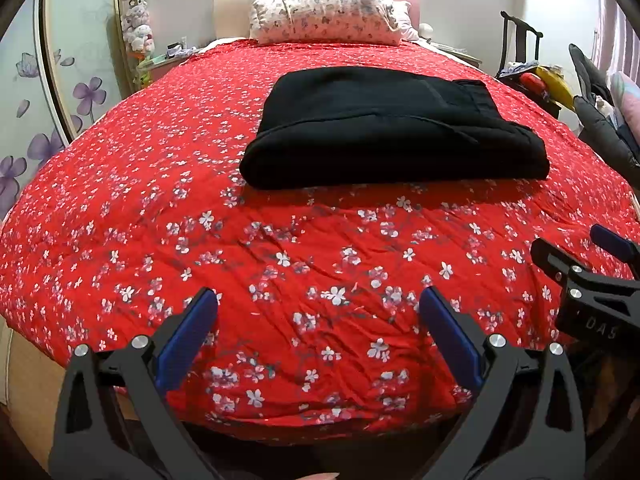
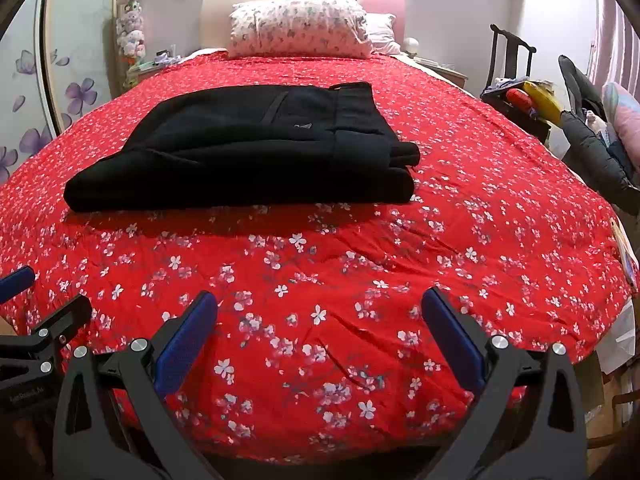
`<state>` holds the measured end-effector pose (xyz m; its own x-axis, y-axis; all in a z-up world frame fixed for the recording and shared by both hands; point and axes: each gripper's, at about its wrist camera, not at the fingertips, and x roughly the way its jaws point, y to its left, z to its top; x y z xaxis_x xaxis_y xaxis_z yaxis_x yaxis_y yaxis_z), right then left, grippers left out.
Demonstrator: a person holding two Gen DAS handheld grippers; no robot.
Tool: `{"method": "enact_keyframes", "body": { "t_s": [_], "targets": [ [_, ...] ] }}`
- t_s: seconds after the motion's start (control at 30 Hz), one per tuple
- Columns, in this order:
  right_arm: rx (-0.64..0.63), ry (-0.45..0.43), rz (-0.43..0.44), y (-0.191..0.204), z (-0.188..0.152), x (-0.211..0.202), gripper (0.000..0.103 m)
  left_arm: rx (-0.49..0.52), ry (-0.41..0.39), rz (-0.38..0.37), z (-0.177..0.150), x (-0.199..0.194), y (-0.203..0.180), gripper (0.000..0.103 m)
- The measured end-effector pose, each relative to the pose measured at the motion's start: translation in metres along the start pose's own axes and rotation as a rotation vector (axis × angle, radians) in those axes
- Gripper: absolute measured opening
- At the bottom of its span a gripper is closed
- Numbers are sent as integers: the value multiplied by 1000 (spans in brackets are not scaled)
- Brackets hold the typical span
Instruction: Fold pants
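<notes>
Black pants (image 1: 392,132) lie folded into a flat rectangular bundle on the red flowered bedspread (image 1: 280,240), at mid-bed; they also show in the right wrist view (image 2: 248,148). My left gripper (image 1: 318,304) is open and empty, held over the near end of the bed, well short of the pants. My right gripper (image 2: 320,306) is open and empty too, level with the left one. Each gripper shows at the edge of the other's view: the right one (image 1: 580,252), the left one (image 2: 44,288).
A flowered pillow (image 1: 324,14) lies at the headboard. A nightstand with soft toys (image 1: 138,28) stands at the far left. A dark chair (image 1: 520,44) with clutter and a dark jacket (image 1: 600,120) stand to the right of the bed.
</notes>
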<state>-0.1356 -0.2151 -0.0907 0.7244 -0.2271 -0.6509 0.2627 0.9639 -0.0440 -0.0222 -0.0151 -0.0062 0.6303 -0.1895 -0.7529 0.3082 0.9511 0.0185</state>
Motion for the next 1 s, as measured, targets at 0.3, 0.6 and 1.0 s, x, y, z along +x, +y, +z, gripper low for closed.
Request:
{"method": "enact_keyframes", "body": {
  "t_s": [0.3, 0.6, 1.0],
  "targets": [
    [-3, 6, 2, -2, -2, 2, 102, -1, 2, 1, 0, -1, 0, 101],
    [-7, 17, 9, -6, -3, 7, 102, -5, 6, 2, 0, -1, 1, 101],
    [-2, 27, 14, -9, -3, 10, 102, 7, -13, 2, -1, -6, 1, 101]
  ]
}}
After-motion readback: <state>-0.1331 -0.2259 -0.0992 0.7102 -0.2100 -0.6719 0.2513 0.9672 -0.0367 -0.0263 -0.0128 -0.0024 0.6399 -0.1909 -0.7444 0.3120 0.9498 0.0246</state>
